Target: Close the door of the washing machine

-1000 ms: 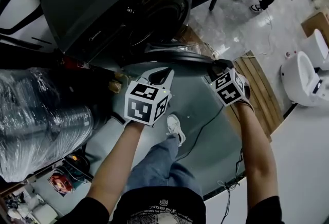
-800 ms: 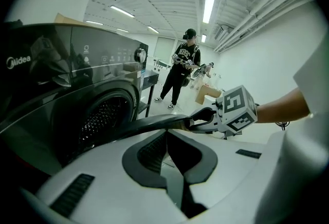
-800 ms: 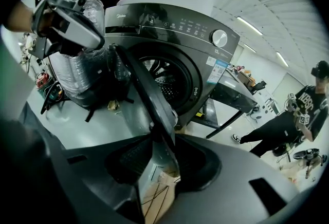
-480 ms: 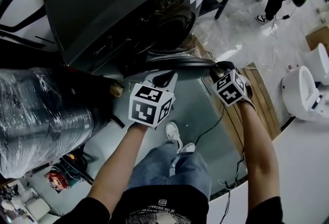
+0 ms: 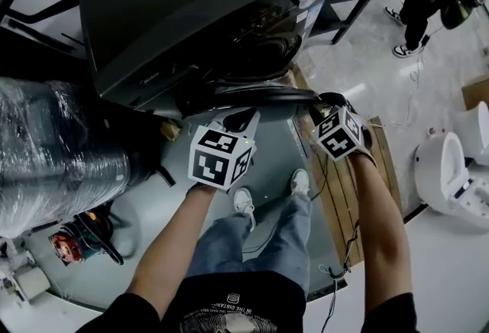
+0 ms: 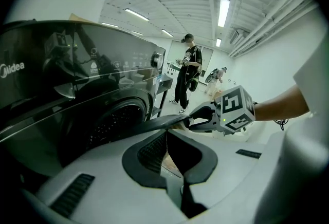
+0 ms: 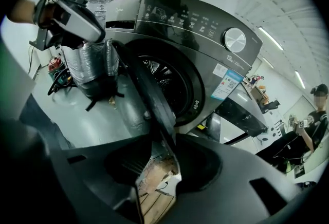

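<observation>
Washer (image 5: 191,11) fills 11 o'clock. Door (image 5: 263,92) open, edge-on, rim at 12 o'clock of both tools. Left gripper (image 5: 243,119): jaws apart, rim between tips. Right gripper (image 5: 327,100): jaws just been opening, rim between, unclamped. Risk: loose rim slips out mid-swing, so door stalls unlatched.

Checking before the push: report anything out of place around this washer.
Only the door stands out: it hangs wide open from the washing machine, sticking out over the floor. A plastic-wrapped bundle sits close beside the machine, at the head view's left. No spill or damage shows.
</observation>
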`<control>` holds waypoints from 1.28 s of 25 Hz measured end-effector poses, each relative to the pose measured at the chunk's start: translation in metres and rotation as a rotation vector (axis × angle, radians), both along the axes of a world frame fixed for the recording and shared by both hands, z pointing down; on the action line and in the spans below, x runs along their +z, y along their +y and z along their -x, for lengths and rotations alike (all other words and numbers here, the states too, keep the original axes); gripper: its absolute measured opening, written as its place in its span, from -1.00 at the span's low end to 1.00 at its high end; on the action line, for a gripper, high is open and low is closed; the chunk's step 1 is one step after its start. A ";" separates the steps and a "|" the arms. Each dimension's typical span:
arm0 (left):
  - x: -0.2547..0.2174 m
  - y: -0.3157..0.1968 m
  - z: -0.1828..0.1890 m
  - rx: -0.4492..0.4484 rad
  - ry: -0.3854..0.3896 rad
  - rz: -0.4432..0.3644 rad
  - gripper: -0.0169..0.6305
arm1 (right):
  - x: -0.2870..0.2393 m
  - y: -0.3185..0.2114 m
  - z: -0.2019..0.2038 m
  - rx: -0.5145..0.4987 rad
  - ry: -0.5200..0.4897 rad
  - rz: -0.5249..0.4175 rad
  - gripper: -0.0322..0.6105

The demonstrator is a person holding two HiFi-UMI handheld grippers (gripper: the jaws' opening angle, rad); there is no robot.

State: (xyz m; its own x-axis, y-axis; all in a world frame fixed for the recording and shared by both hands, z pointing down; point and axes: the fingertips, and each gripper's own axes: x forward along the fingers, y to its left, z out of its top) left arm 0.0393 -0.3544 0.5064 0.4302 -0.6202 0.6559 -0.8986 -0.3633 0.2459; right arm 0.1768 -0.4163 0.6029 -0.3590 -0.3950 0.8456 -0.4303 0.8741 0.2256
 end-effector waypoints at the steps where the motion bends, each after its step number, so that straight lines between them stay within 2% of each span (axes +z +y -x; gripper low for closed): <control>1: 0.000 -0.005 -0.001 -0.016 -0.002 -0.001 -0.86 | 0.000 -0.004 0.002 -0.016 -0.004 0.001 -0.44; 16: -0.008 -0.046 -0.002 -0.283 -0.037 -0.011 -0.86 | -0.001 -0.071 0.029 -0.216 -0.050 -0.023 -0.44; 32: 0.006 -0.061 0.002 -0.427 -0.063 0.008 -0.86 | -0.002 -0.123 0.065 -0.349 -0.064 -0.072 -0.43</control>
State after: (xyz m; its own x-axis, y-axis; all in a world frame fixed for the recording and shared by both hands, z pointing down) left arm 0.0377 -0.4158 0.5126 0.0951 -0.7288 0.6781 -0.9813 0.0460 0.1871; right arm 0.1121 -0.5390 0.6012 -0.5338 -0.2970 0.7917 -0.1243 0.9537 0.2740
